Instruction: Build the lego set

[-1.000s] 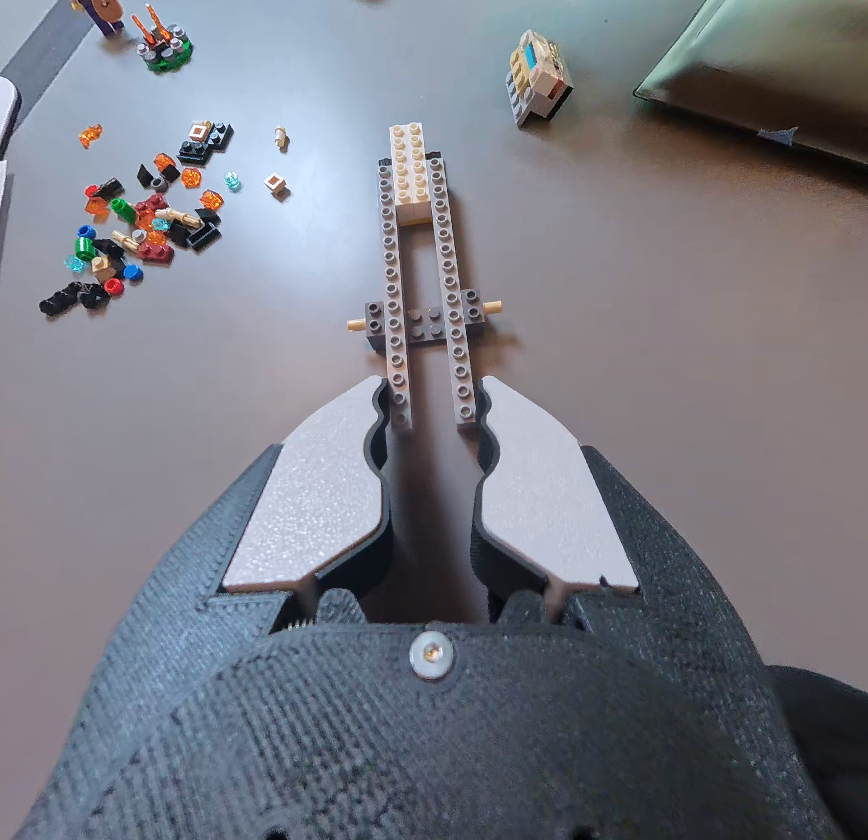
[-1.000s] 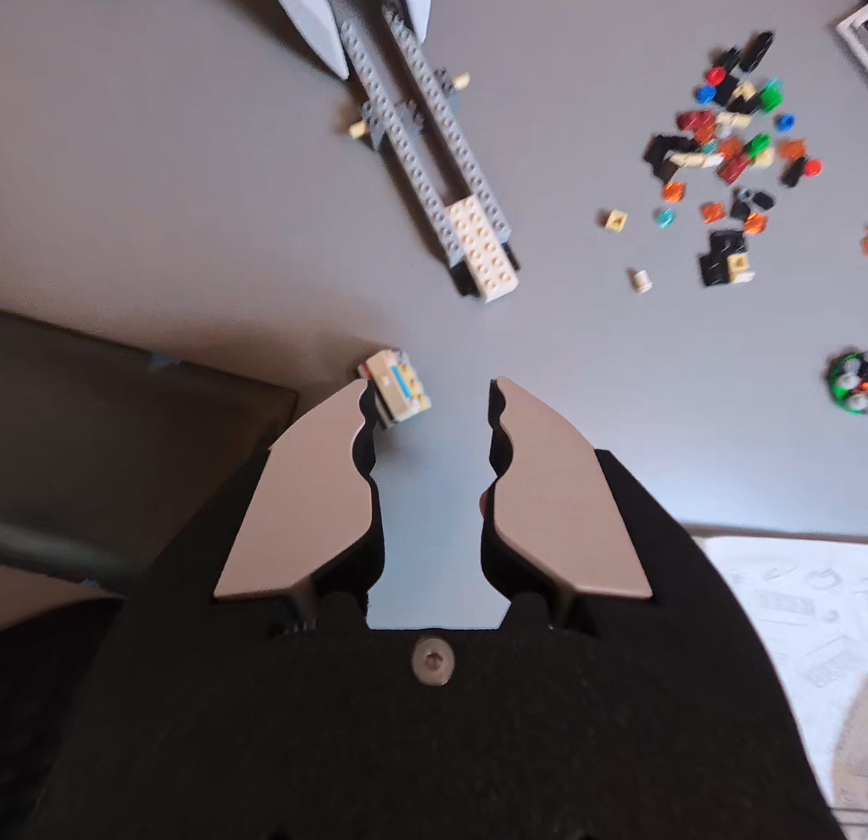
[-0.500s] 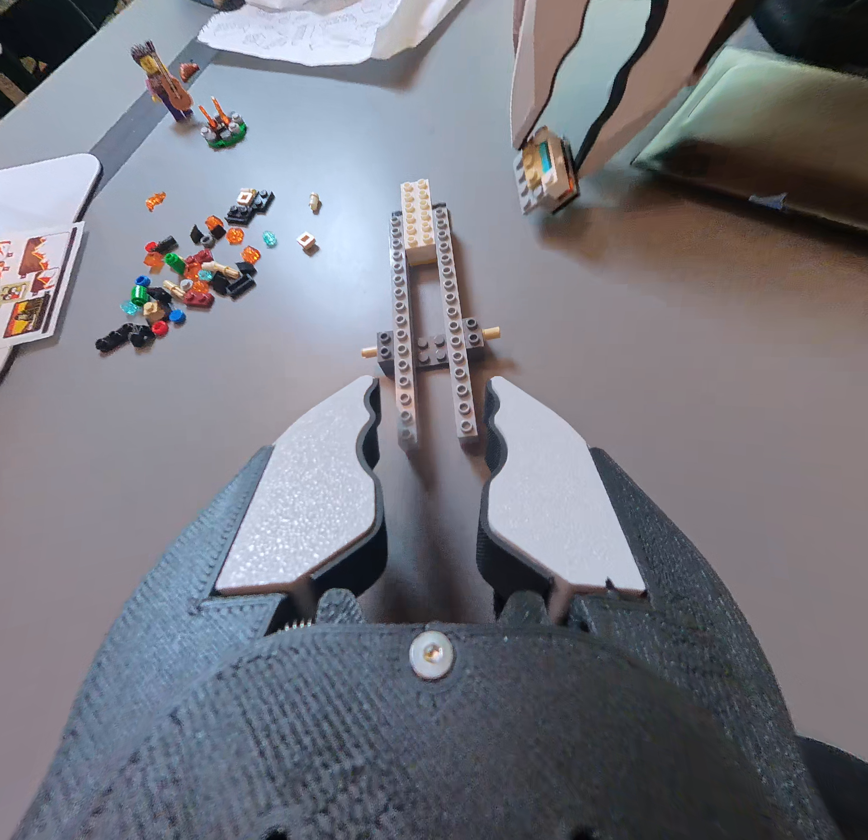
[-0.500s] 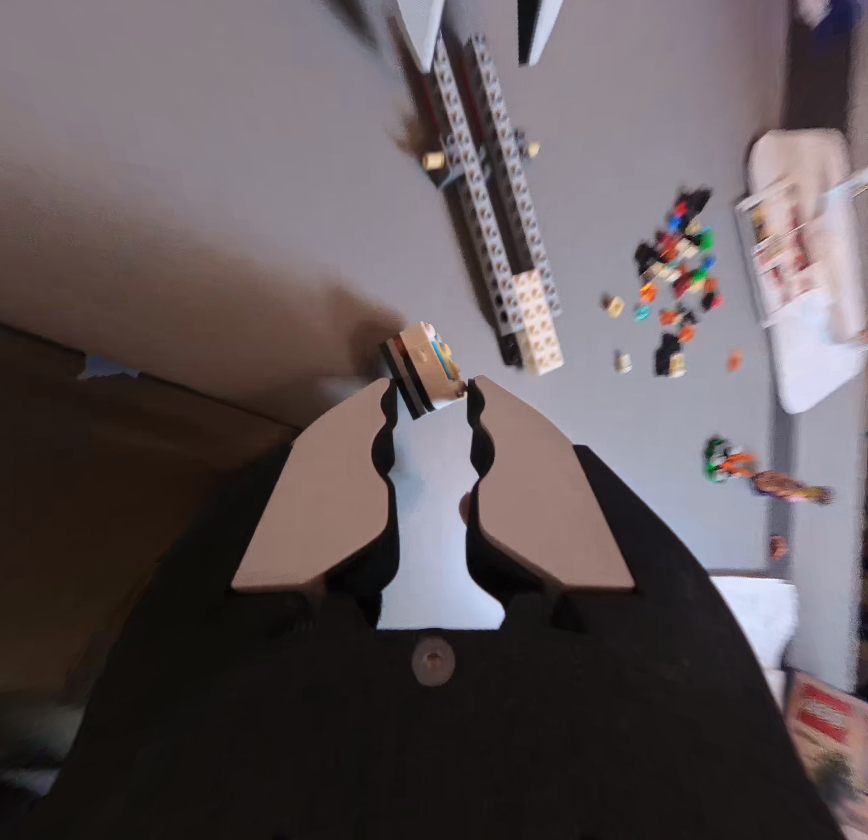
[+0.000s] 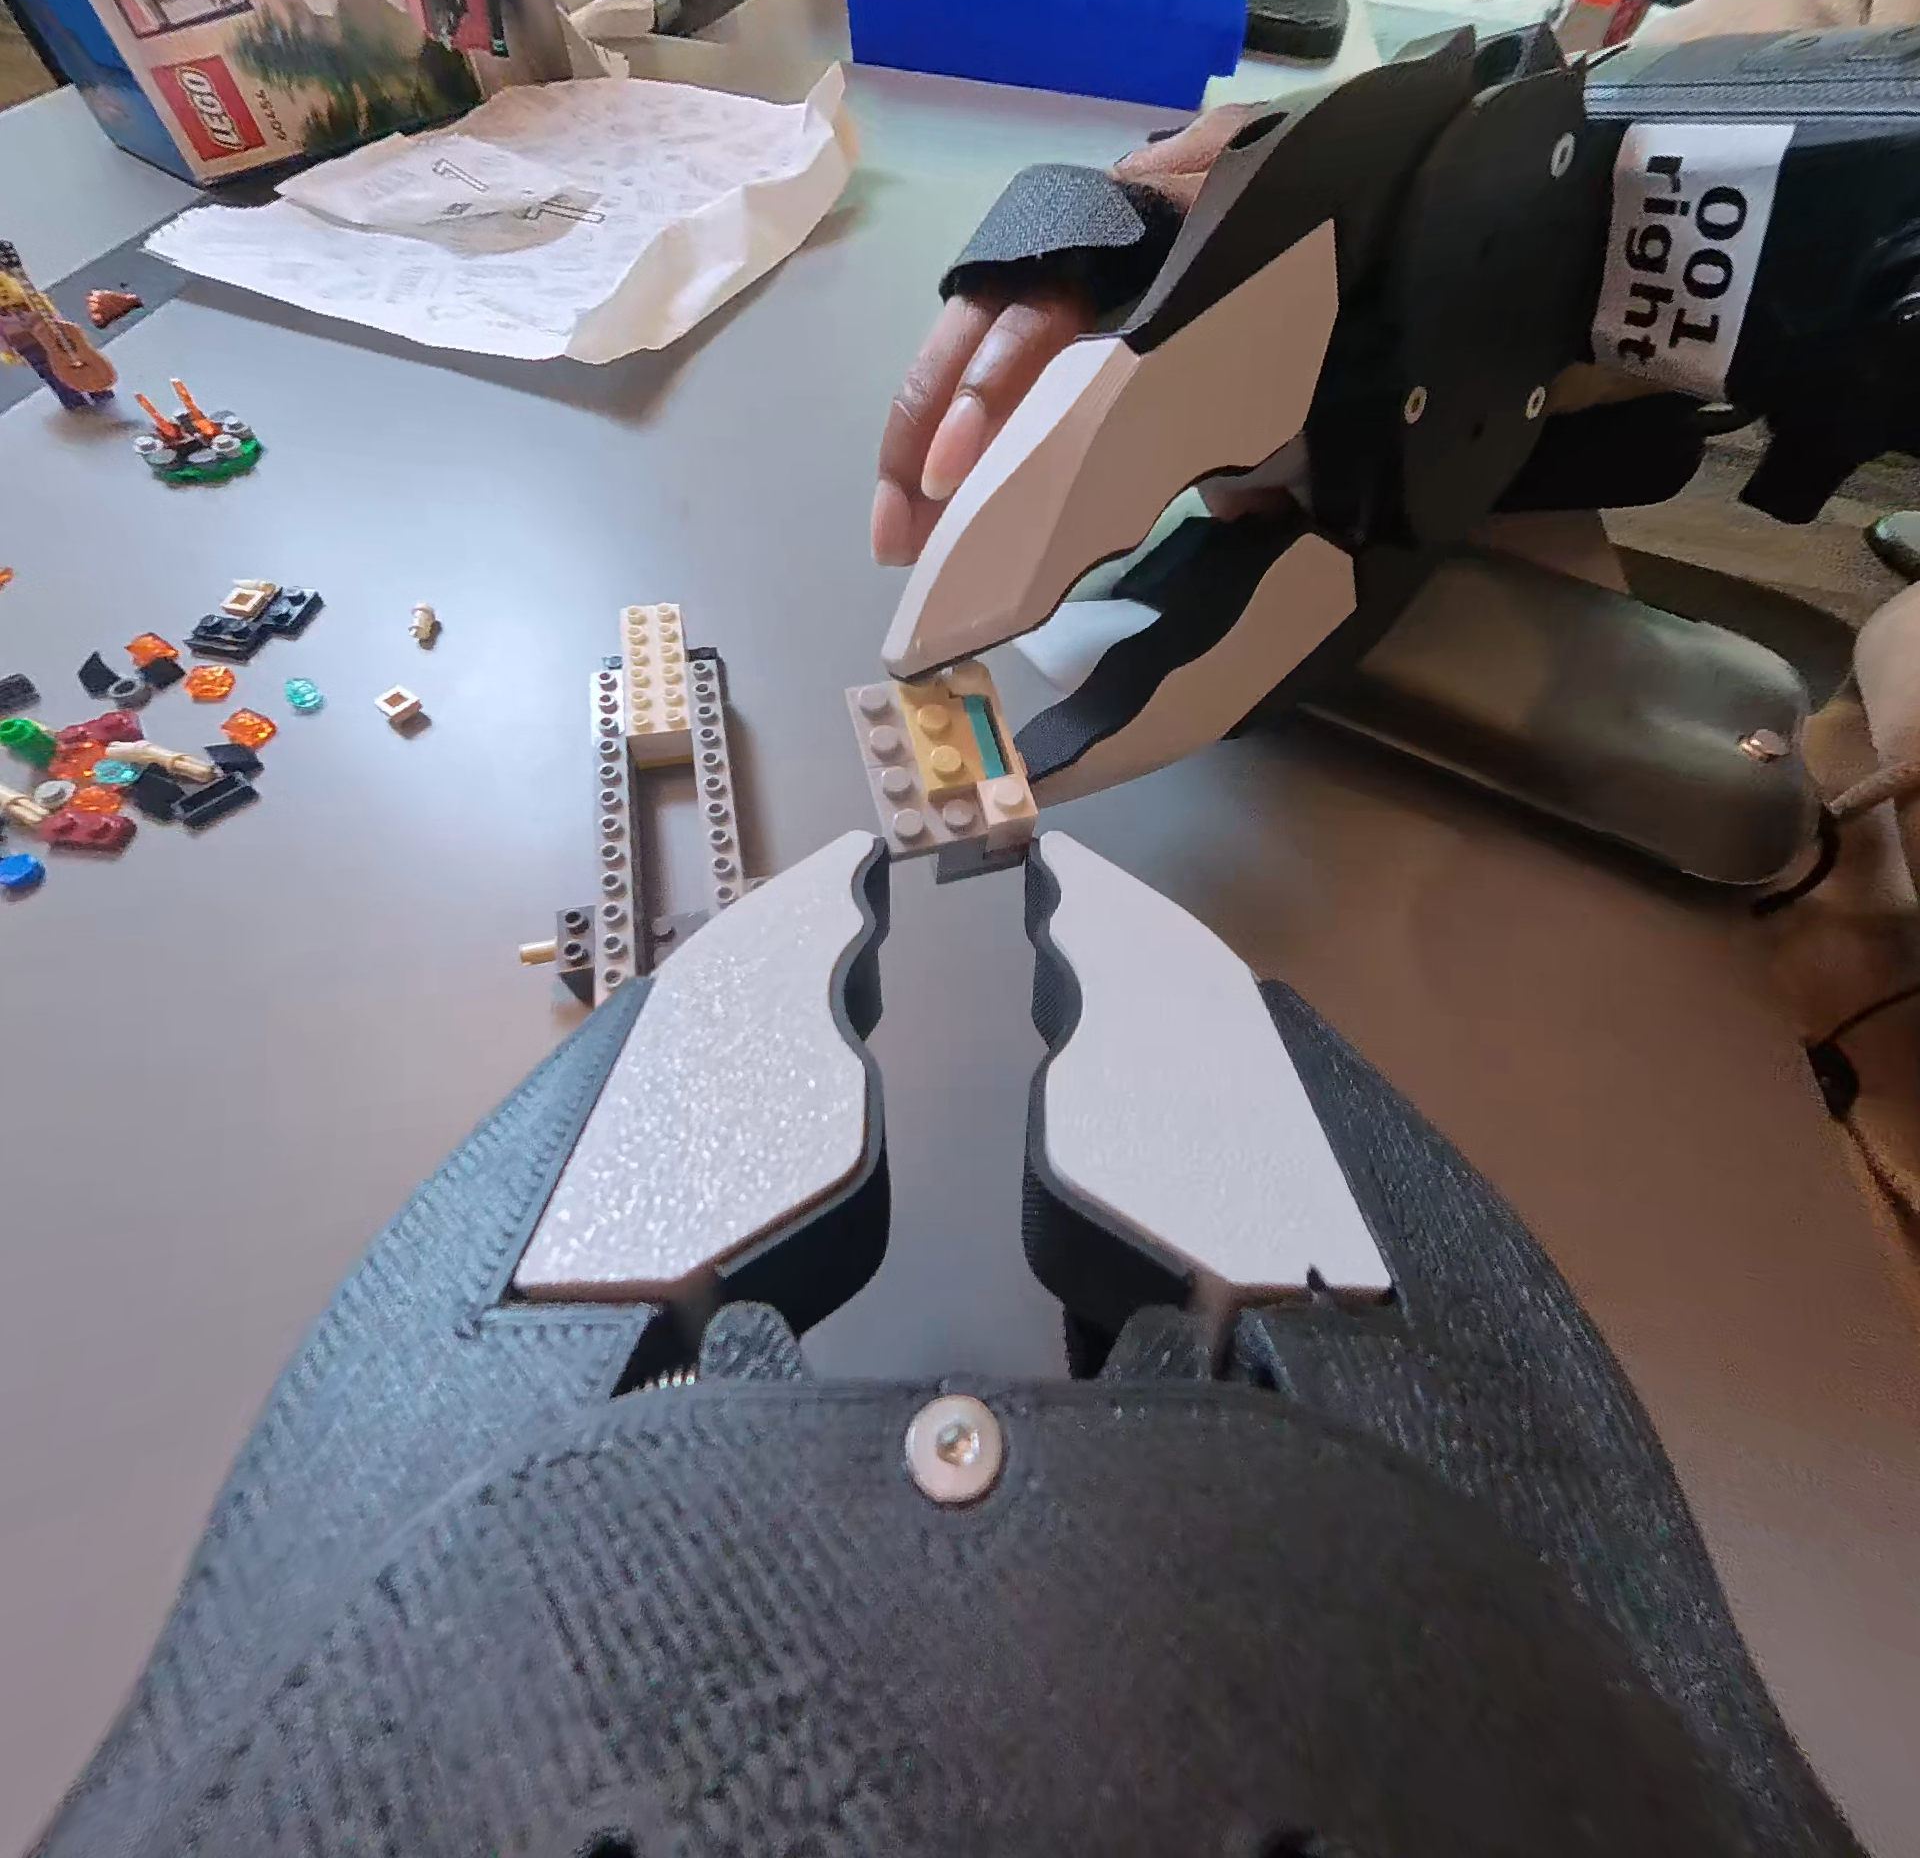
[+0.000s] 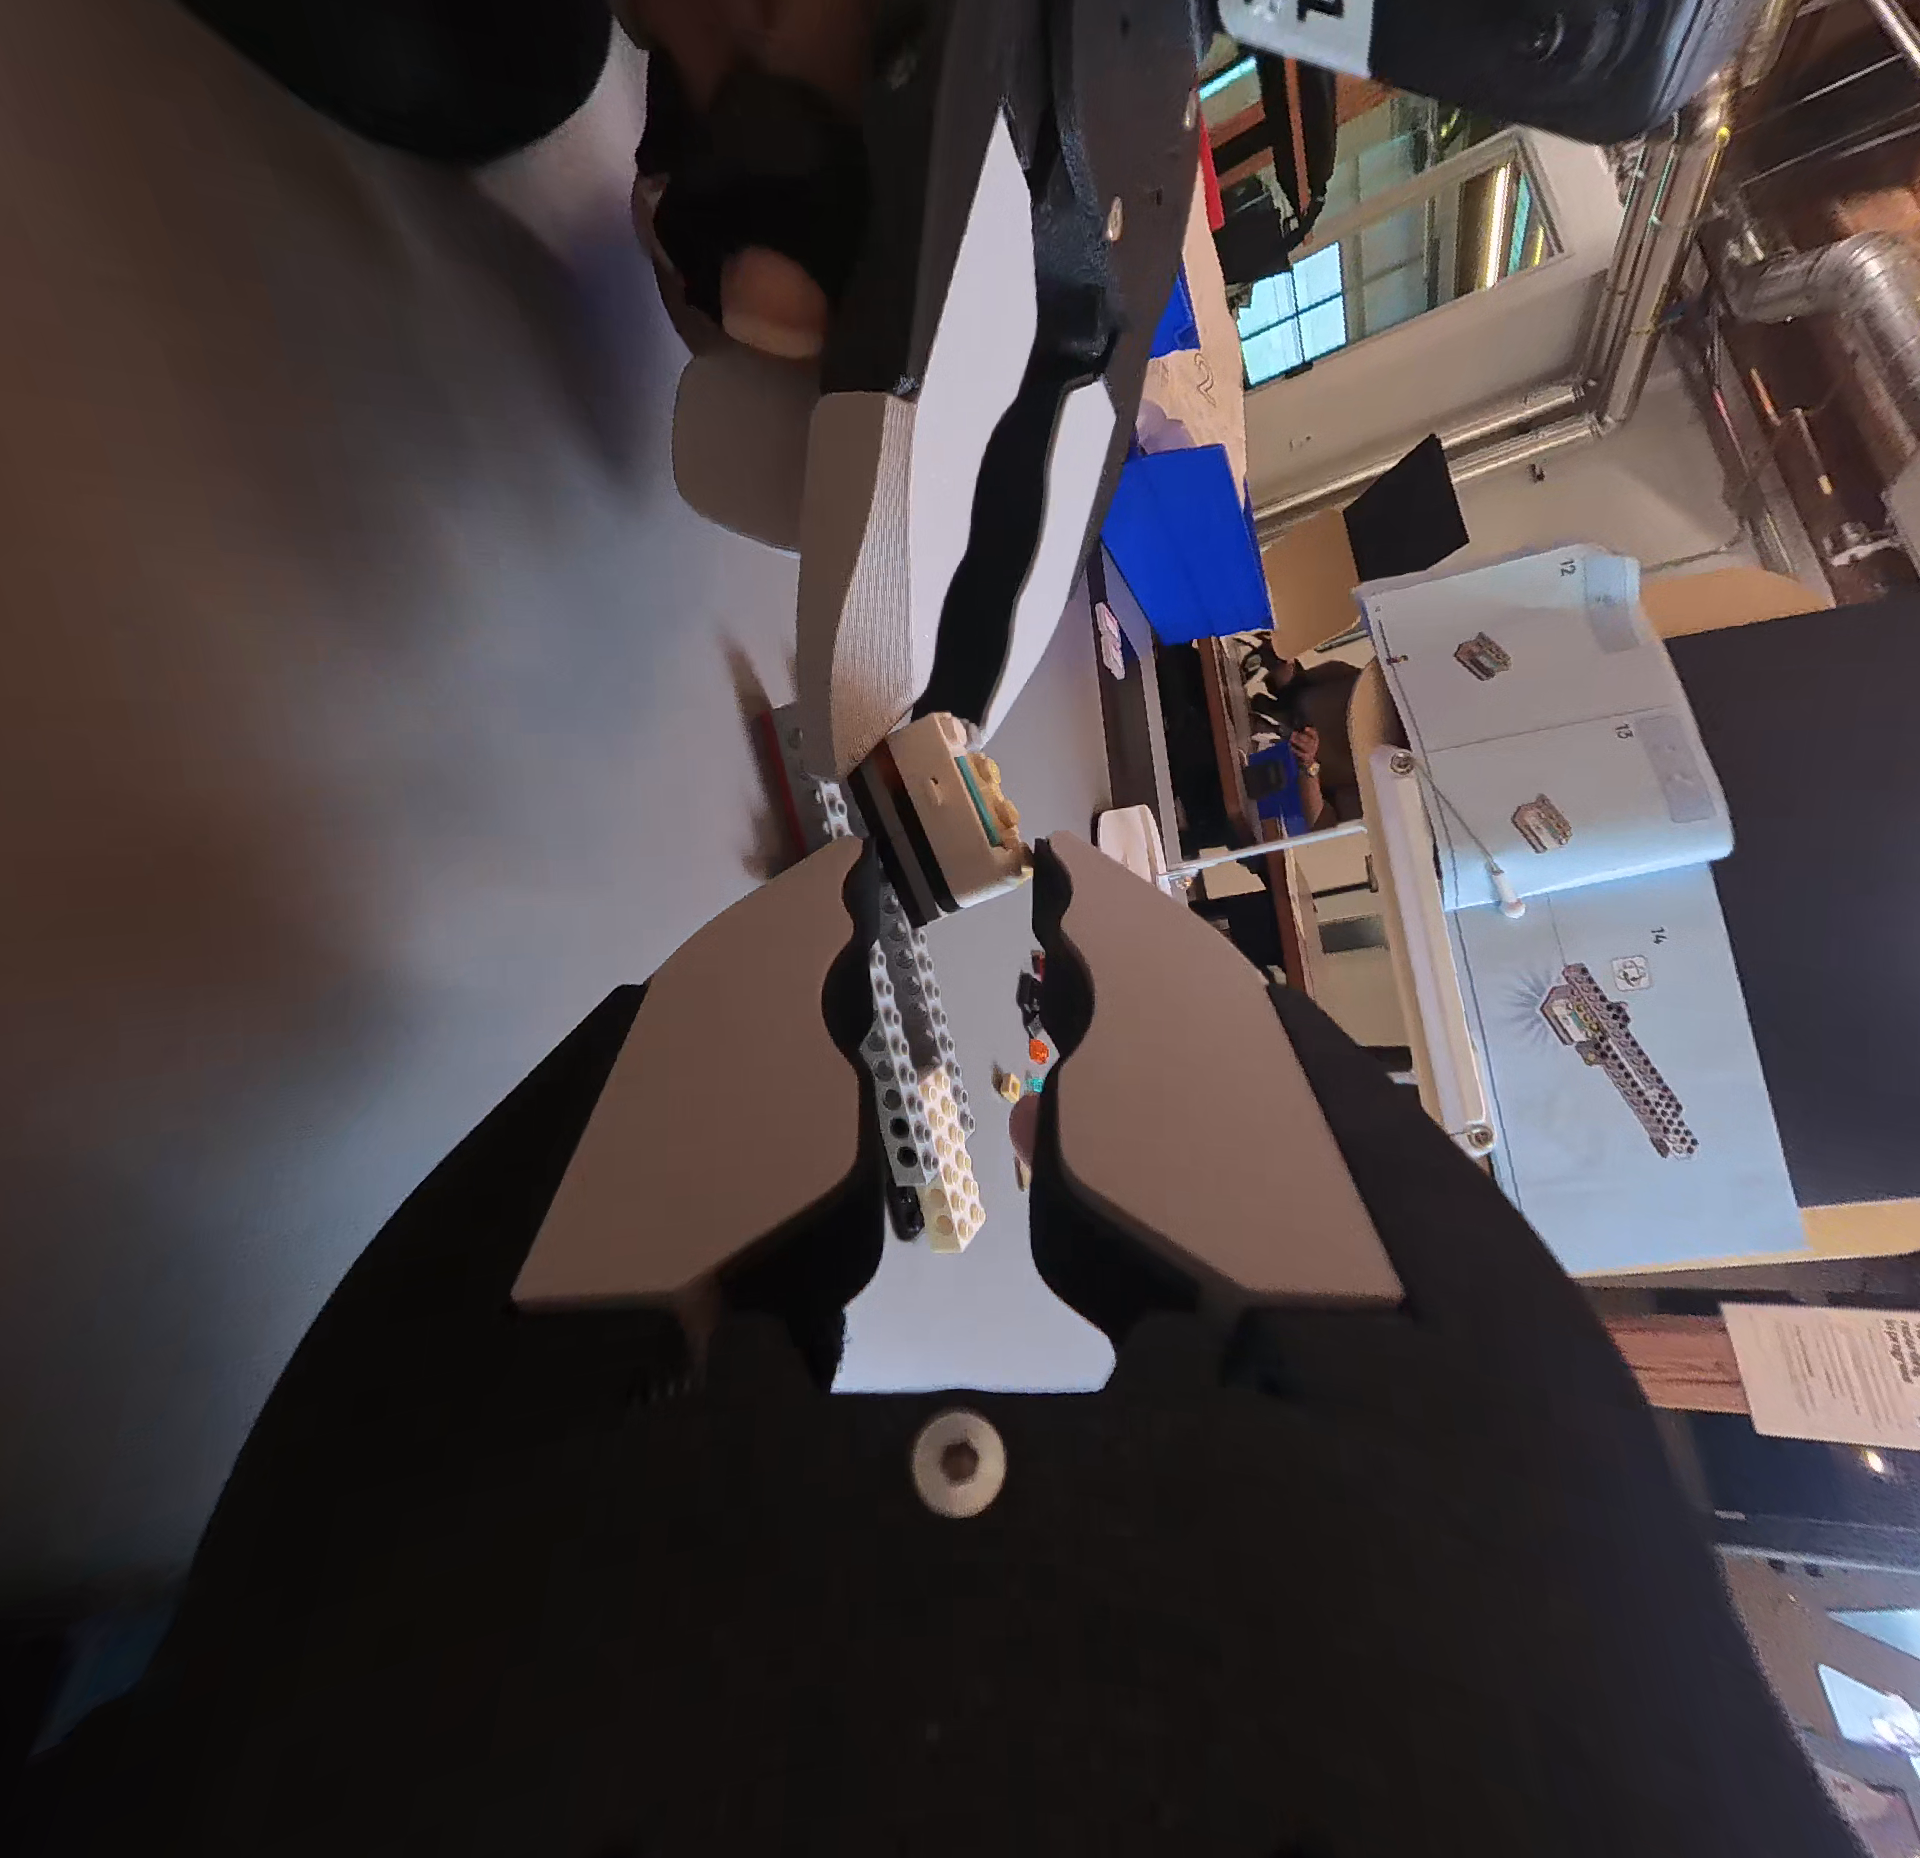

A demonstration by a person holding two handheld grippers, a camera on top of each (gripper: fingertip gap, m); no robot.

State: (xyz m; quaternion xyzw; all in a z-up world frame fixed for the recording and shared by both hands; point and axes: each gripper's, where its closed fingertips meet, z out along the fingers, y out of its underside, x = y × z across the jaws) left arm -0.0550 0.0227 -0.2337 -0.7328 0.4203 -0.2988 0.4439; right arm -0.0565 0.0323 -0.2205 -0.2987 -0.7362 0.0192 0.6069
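A small grey, tan and teal brick assembly (image 5: 940, 769) hangs just above the table, right of the long grey beam frame (image 5: 665, 769) with its tan brick. My right gripper (image 5: 971, 728) comes in from the upper right and is shut on it, one finger above and one below. My left gripper (image 5: 956, 852) has its two tips pressed against the assembly's near end. In the right wrist view the assembly (image 6: 945, 821) sits between my right gripper's (image 6: 951, 858) tips, with the left gripper (image 6: 930, 743) on its far end and the frame (image 6: 914, 1060) below.
A pile of small loose pieces (image 5: 125, 759) lies at the left, with a minifigure (image 5: 52, 343) and a campfire build (image 5: 197, 442) behind. A crumpled paper bag (image 5: 520, 219), set box (image 5: 260, 42) and blue bin (image 5: 1039, 11) stand at the back. A dark pad (image 5: 1558, 717) lies at the right. An open instruction booklet (image 6: 1579, 873) stands nearby. Less than 4 cm separates the two grippers' tips. Left tips and right tips are each some 30 centimeters from the campfire build (image 5: 197, 442).
My right gripper closed on the small assembly and carried it toward me. My left gripper left the end of the beam frame, moved right, narrowed, and met the assembly's near end.
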